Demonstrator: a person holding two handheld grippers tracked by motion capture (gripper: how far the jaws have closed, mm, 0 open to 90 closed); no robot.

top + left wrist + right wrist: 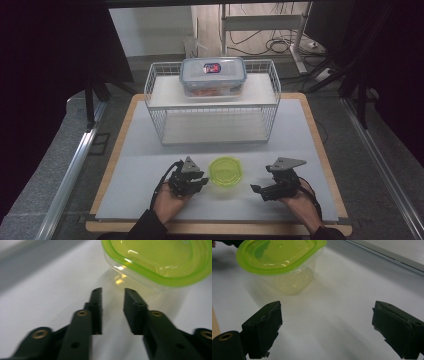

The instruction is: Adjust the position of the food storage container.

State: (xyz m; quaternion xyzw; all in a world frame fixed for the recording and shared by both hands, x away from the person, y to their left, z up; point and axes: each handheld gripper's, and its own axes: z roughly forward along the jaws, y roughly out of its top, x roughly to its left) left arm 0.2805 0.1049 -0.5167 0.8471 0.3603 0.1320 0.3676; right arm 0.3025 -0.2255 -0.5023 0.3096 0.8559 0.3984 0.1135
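The clear plastic container with a green lid [226, 171] stands upright on the white bench [150, 165], near the front edge and between the two grippers. Its lid is seated on the rim.

Left hand-held gripper [202, 181]: positioned just beside the container's left side, not touching it. In the left gripper view the container [160, 262] lies ahead of the jaws and slightly off to one side; the jaws stand a small gap apart with nothing between them [113, 295].

Right hand-held gripper [256, 190]: positioned near the container's right side, with bare bench between them. In the right gripper view the jaws are spread wide and empty [325, 312], and the container [280, 262] stands beyond the left-side jaw, clear of both.

Behind the work area, a white wire rack [212, 117] sits on the bench. A clear storage box with a blue-trimmed clip lid [212, 76] rests on the rack's upper shelf; orange contents show through its wall but cannot be identified.
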